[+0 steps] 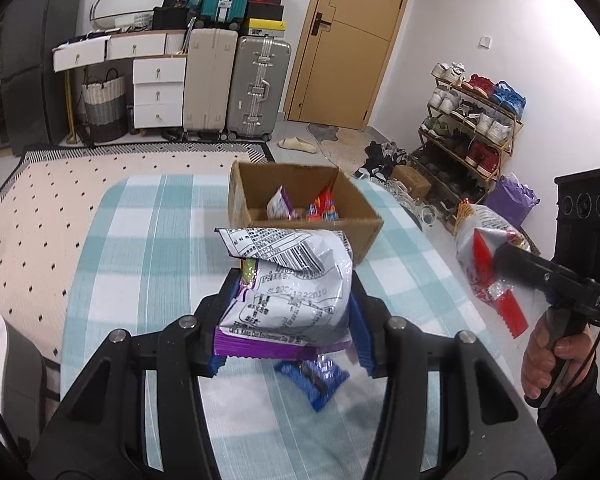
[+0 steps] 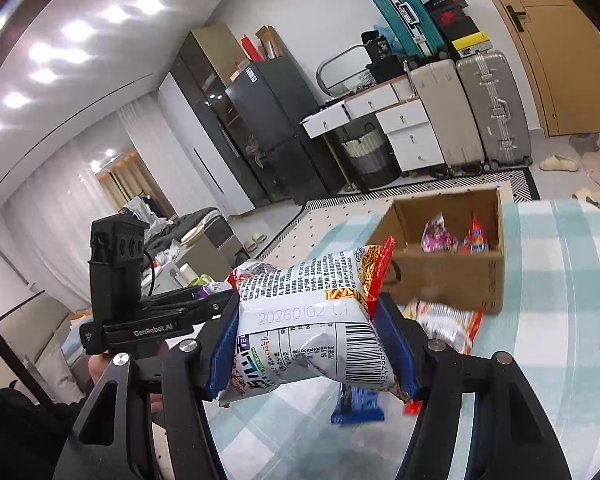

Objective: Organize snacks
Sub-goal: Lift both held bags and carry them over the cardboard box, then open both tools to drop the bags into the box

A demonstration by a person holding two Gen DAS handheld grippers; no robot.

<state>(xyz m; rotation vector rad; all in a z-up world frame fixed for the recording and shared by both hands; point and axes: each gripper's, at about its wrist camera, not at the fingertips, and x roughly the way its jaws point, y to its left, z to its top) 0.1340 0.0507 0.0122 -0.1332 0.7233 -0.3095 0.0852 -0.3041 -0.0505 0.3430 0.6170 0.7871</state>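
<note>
**Visitor:** What have you got in your left tongs?

**Me:** My left gripper (image 1: 290,312) is pinching a purple-and-white snack bag (image 1: 288,284), its blue pads pressed against both sides. It sits in the centre of the left wrist view, held above the checked tablecloth (image 1: 148,248).

**Visitor:** And the right?

**Me:** My right gripper (image 2: 312,344) is clamped on a red-and-white snack bag (image 2: 316,320) with a barcode and printed date, in the lower middle of the right wrist view. In the left view the same bag (image 1: 486,256) shows at the right edge, with my right hand (image 1: 548,360) on the handle below it.

**Visitor:** Where is the box?

**Me:** The cardboard box (image 1: 256,200) stands on the cloth just above centre in the left view, and in the right half of the right view (image 2: 452,276). Inside lie a purple packet (image 1: 278,202) and a red packet (image 1: 322,206), side by side.

**Visitor:** Anything left on the table?

**Me:** A blue packet (image 2: 358,402) lies on the cloth below my right bag, and an orange-and-white packet (image 2: 446,322) lies just beside the box's near wall. I can't tell whether they touch.
</note>
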